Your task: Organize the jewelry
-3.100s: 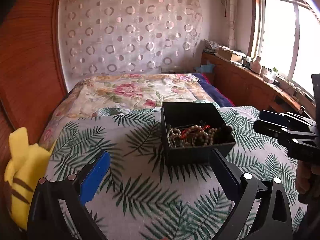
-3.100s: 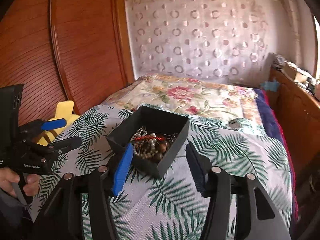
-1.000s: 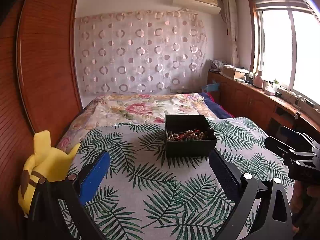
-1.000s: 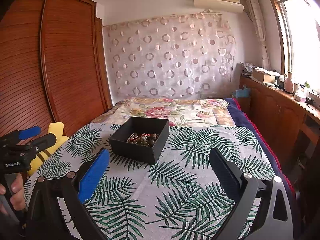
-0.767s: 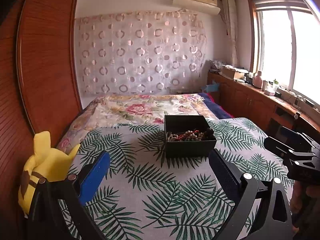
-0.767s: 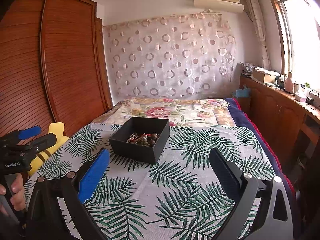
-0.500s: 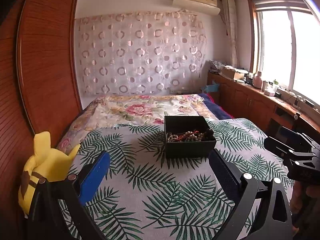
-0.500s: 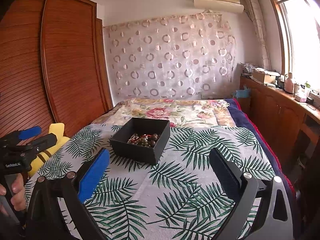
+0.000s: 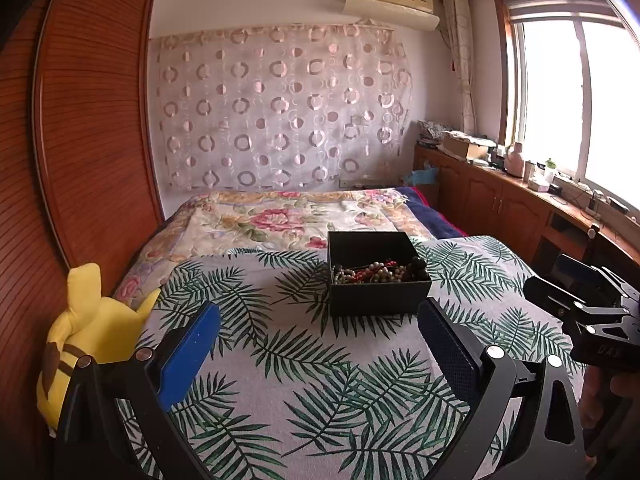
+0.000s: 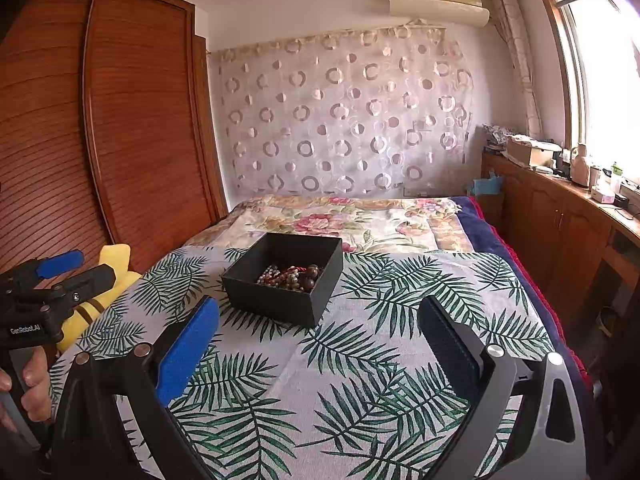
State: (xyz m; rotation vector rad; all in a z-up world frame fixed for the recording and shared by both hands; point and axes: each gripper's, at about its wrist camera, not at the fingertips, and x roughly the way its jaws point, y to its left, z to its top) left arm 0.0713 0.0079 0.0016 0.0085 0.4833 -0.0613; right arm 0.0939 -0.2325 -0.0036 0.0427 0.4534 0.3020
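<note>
Black box (image 9: 378, 276) (image 10: 286, 278) sits open on the bed's palm-leaf sheet (image 9: 304, 364) (image 10: 360, 360), near its far edge. Inside the box: tangled bead jewelry (image 9: 374, 272) (image 10: 290, 274), pale, red and dark beads, heaped toward the box's near-right side. Left gripper (image 9: 320, 344) well short of the box, fingers spread wide, nothing between them, blue pad on the left finger (image 9: 188, 354). Right gripper (image 10: 320, 340) also short of the box, fingers wide apart, empty. Each gripper shows at the edge of the other's view. Yellow plush toy (image 9: 86, 330) (image 10: 100, 292) left of the box, at the bed edge against the wooden wardrobe (image 9: 80, 140). Floral blanket (image 9: 288, 216) beyond the box.
</note>
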